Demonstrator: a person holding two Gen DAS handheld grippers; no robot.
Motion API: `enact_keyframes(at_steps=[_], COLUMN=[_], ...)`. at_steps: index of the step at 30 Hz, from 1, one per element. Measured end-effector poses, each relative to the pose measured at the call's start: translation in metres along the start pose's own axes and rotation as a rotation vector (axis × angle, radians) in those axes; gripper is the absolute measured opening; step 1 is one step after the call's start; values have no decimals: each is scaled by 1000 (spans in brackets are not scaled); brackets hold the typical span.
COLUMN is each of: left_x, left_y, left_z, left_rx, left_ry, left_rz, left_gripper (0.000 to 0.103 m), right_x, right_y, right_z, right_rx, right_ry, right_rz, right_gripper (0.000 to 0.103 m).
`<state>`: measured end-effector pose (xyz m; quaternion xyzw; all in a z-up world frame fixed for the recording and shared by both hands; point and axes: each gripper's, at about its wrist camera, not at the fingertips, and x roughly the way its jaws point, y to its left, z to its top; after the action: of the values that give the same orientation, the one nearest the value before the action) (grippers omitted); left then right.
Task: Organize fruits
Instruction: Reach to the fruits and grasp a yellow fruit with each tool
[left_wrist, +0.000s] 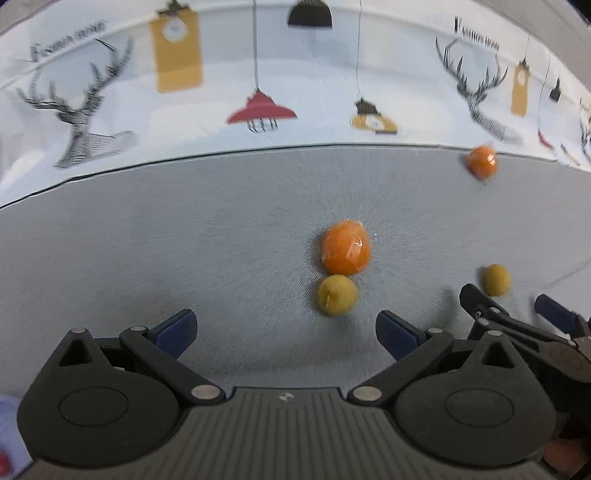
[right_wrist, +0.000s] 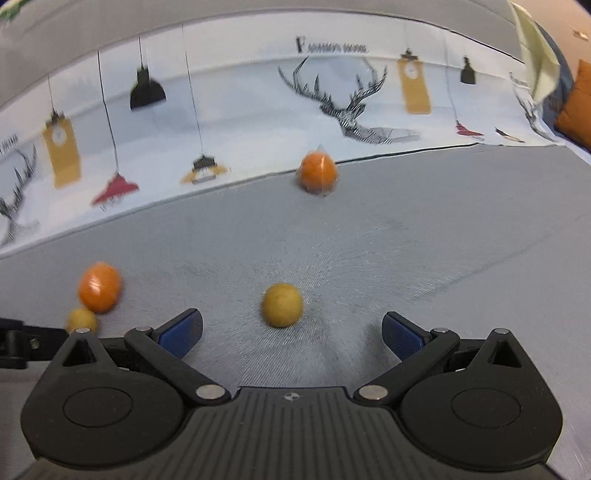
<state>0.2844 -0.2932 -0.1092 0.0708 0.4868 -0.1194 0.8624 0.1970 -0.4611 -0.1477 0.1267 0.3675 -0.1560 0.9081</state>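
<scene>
Both my left gripper (left_wrist: 286, 332) and right gripper (right_wrist: 291, 334) hang spread and empty over the grey cloth (left_wrist: 147, 240), so sorting looks barely begun: one orange (left_wrist: 346, 247) touches a yellow fruit (left_wrist: 337, 295), another yellow fruit (right_wrist: 282, 305) lies near, and a second orange (right_wrist: 317, 173) sits far off.

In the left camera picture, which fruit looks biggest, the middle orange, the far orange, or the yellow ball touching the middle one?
1. Middle orange, the biggest.
2. Yellow ball, a bit smaller, though it lies nearer the camera.
3. Far orange, the smallest here, but it is farther away and blurred, so it may really match the middle one.
</scene>
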Motion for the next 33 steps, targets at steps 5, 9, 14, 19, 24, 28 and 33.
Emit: enact_keyframes(at_steps=[5,9,14,19,24,28,33], left_x=[25,25,7,-8,-53,-114,-194], left_y=[-3,-6,-18,-19,-1,24,59], left_z=[7,8,2,-4,-23,-53,-98], left_rx=[1,25,122,125,85,59,67], left_ry=[0,-1,-69,-61,-24,-15,-25], left_rz=[15,14,-53,-37,-2,18,78], left_gripper=[103,101,27,27,27,27,27], right_x=[17,18,6,2,-19,-65,-153], right_y=[3,3,3,-1,-7,-4,14], right_z=[0,0,-1,1,6,10,2], right_rx=[-58,-64,-81,-54,-32,-25,-92], right_ry=[-31,-31,-48,-72,-158,-217,-277], right_rz=[-9,-13,44,34,-23,-10,92], right_gripper=[102,102,30,26,26,26,26])
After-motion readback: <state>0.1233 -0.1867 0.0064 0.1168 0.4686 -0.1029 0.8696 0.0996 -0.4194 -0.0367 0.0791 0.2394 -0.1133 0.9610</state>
